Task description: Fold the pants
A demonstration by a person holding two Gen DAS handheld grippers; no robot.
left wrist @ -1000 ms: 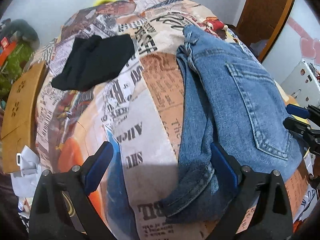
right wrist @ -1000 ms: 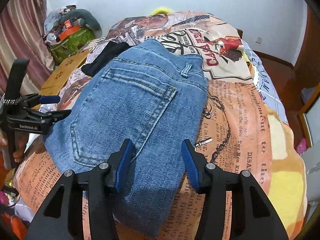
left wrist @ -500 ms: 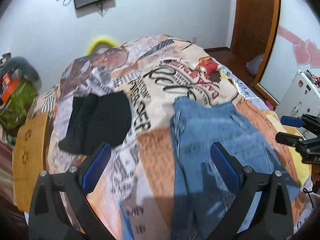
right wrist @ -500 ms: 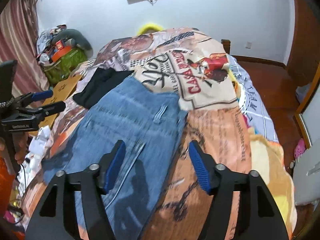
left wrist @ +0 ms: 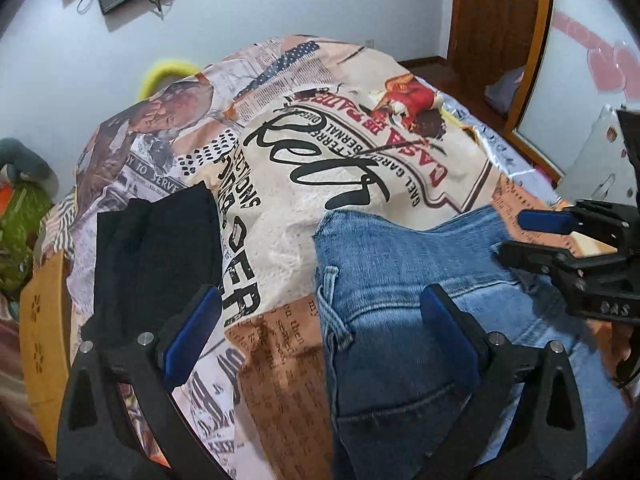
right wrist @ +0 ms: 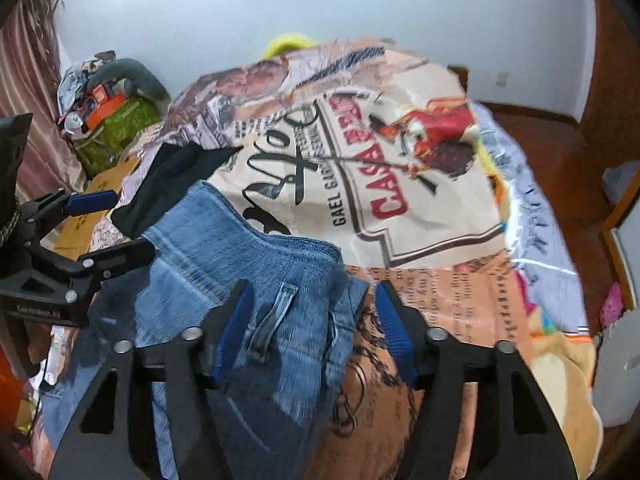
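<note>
Folded blue jeans (left wrist: 404, 292) lie on the newspaper-print bedspread (left wrist: 332, 148), waistband toward the far side. My left gripper (left wrist: 320, 320) is open above the jeans' left edge, holding nothing. In the right wrist view the jeans (right wrist: 248, 276) lie under my right gripper (right wrist: 312, 320), which is open and empty over the belt loop (right wrist: 276, 320). The right gripper also shows at the right edge of the left wrist view (left wrist: 560, 240). The left gripper shows at the left of the right wrist view (right wrist: 92, 232).
A folded black garment (left wrist: 156, 248) lies on the bed left of the jeans. A cardboard box (left wrist: 44, 340) stands by the bed's left side. A green bag with clutter (right wrist: 112, 128) sits by the wall. A wooden door (left wrist: 496, 20) is at the far right.
Both grippers have lifted and moved forward along the jeans, from the pocket end toward the waistband. Both stayed open. The jeans have not moved.
</note>
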